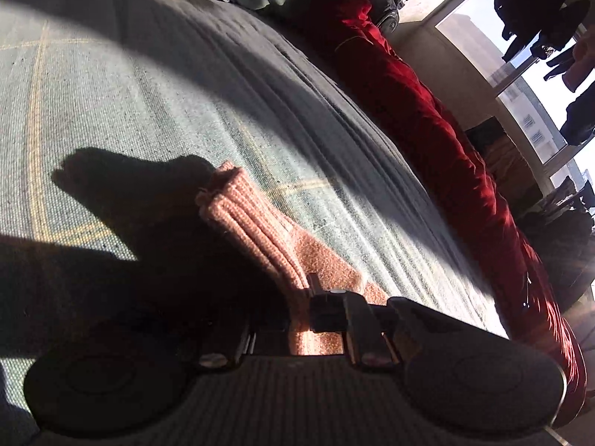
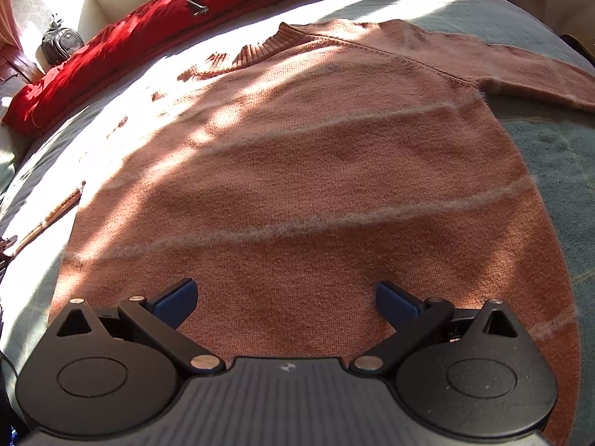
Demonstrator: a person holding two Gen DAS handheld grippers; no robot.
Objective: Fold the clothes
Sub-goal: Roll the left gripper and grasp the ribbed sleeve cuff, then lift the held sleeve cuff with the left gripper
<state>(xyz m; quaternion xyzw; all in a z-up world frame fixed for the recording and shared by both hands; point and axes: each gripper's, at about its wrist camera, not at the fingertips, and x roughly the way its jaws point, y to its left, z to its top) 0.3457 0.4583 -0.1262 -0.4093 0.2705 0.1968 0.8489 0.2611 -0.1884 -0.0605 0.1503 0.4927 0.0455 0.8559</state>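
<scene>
The pink sweater (image 2: 297, 171) was spread flat on the bed (image 2: 550, 156), collar toward the far edge beside the red blanket (image 2: 111, 44). Its ribbed sleeve cuff (image 1: 253, 230) was pinched in the closed left tongs (image 1: 323, 308), while the right tongs (image 2: 286, 297) were held open above the hem. The sleeve would best be carried across the body without bunching.

Black ribbed tool (image 2: 286, 299) body, round side discs, silver pivot screws, blue fingertip pads (image 2: 178, 295)
</scene>
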